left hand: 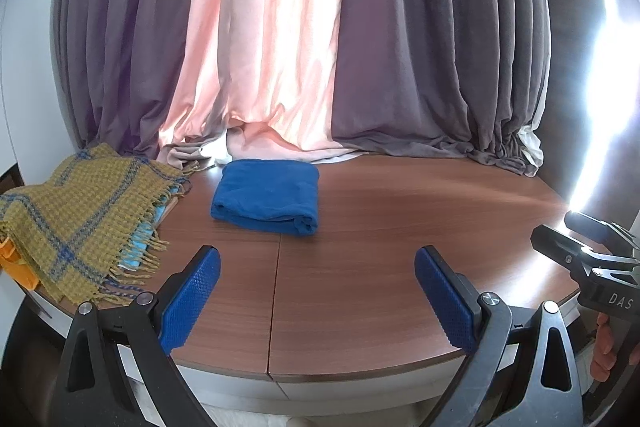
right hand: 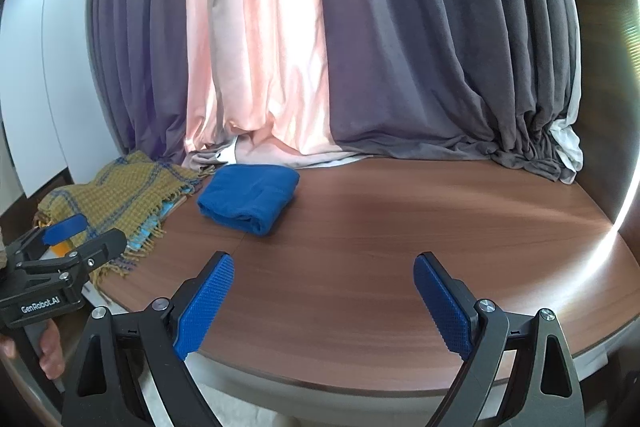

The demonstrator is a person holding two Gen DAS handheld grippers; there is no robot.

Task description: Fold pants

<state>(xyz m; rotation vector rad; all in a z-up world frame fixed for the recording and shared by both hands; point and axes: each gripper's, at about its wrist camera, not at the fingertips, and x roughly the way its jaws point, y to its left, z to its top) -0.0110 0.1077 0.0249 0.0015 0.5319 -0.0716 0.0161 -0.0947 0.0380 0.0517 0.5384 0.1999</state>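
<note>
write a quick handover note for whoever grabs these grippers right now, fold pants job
Left hand-held gripper: open, empty, above the near edge of the wooden table.
Right hand-held gripper: open, empty, likewise above the near table edge.
Blue pants: lying as a compact folded bundle toward the back of the table, just in front of the curtains, untouched by either gripper.
Yellow plaid scarf: heaped at the left end of the table, beside the pants.
Done: the pants look folded.
Left: probably nothing beyond a tidy-up of the slightly loose near edge; check before closing out.

Wooden table (left hand: 380, 227): blue pants (left hand: 267, 195), plaid scarf (left hand: 76, 215).
</note>
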